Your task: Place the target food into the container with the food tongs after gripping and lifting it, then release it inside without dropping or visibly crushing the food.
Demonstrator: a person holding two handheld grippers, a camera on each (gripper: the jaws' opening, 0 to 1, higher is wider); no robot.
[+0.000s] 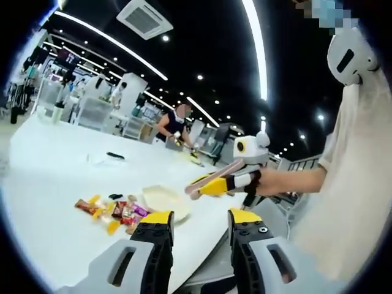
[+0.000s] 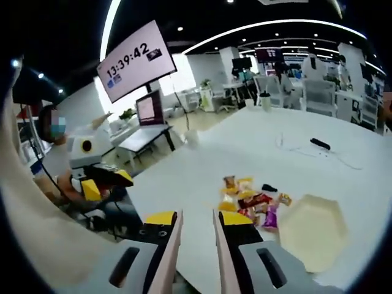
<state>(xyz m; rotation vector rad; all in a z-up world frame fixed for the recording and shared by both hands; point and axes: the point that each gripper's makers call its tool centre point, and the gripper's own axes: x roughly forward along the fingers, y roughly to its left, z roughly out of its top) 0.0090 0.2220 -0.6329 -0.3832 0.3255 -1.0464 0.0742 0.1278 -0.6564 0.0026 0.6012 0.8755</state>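
Our left gripper (image 1: 199, 236) open, empty; our right gripper (image 2: 195, 236) clamps tongs (image 1: 214, 179); snack packets (image 2: 250, 204) beside pale container (image 2: 313, 231) on white table (image 2: 245, 147).

Open white table (image 2: 245, 147) is seen around the snack pile (image 2: 251, 202); the container (image 2: 312, 233) sits just beside it.

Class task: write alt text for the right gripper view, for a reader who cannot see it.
Food tongs in the right gripper rise over a white table, short of a pile of wrapped snacks beside an empty pale container. The left gripper sits at the left, and a screen reads 13:39:42.
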